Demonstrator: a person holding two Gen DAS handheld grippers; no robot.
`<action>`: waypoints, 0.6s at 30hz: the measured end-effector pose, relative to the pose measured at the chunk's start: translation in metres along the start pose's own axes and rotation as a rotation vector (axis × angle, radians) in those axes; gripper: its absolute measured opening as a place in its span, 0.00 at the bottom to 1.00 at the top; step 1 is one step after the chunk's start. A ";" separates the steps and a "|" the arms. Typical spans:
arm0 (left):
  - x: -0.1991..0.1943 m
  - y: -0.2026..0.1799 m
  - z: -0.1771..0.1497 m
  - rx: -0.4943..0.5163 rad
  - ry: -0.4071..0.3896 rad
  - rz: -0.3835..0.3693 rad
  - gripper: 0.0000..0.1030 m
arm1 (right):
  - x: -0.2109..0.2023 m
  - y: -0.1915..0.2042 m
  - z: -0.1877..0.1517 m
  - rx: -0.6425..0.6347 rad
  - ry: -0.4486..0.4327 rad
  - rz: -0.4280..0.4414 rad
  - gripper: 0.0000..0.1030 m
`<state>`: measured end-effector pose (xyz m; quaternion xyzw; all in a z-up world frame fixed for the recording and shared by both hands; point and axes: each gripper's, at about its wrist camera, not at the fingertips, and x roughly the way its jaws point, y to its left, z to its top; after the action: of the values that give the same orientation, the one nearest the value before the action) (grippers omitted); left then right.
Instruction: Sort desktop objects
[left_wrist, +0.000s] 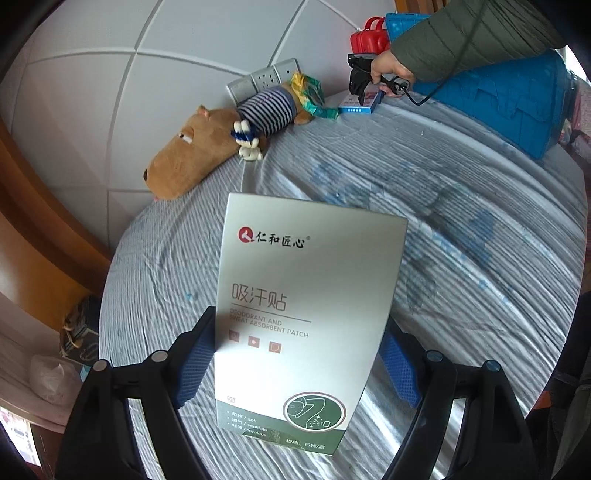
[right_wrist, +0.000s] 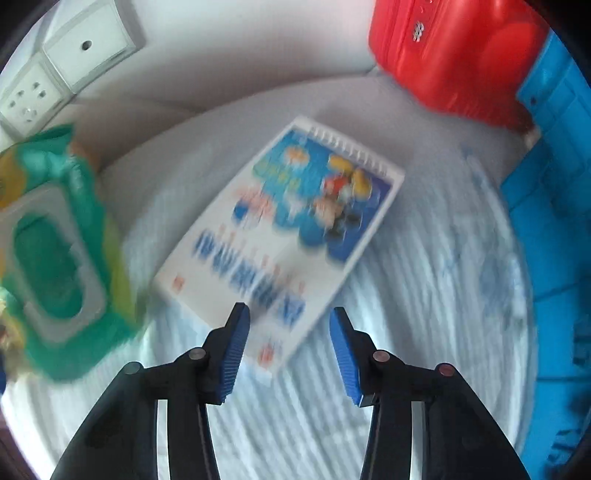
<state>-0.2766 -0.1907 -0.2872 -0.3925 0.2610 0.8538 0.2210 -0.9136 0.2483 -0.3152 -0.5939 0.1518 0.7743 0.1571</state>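
Fingers of the left gripper (left_wrist: 299, 363) are clamping a white-and-green box (left_wrist: 306, 306) by its two long sides, holding it above the striped cloth (left_wrist: 461, 258) with the printed face up. Fingers of the right gripper (right_wrist: 290, 350) are standing partly apart with nothing between the pads (right_wrist: 236, 350); they are hanging over the near corner of a small blue-and-white box (right_wrist: 284, 229) that is lying flat at the far end of the cloth.

Risks, as I judge them: the left pads are sitting near the lower half of the tall box, so most of it is sticking out ahead and a quick swing could be levering it loose. The right view is smearing with motion, so a closing now could be nipping only the corner of the small box and spinning it away, or catching the cloth.

Room is tight at the far end. A green packet (right_wrist: 55, 258) is crowding the small box on the left, a red case (right_wrist: 454, 55) is standing just beyond it, and blue bedding (right_wrist: 554, 184) is rising along the right. A plush toy (left_wrist: 207, 147) is lying along the far left edge against the wall, below a row of sockets (left_wrist: 264, 79). The middle and near cloth is lying open, offering the widest room for setting things down, though the left edge is dropping off toward clutter below.
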 end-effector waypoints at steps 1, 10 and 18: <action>-0.002 0.000 0.004 0.005 -0.007 0.001 0.79 | -0.002 -0.006 0.004 0.046 0.006 0.025 0.73; 0.000 -0.012 -0.015 0.004 0.048 -0.008 0.79 | 0.016 -0.017 0.052 0.443 0.052 0.104 1.00; -0.003 -0.012 -0.035 -0.040 0.092 -0.011 0.79 | 0.032 0.051 0.074 0.411 -0.035 -0.048 0.99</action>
<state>-0.2482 -0.2035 -0.3083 -0.4373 0.2518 0.8386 0.2054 -1.0075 0.2356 -0.3252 -0.5393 0.2895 0.7333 0.2958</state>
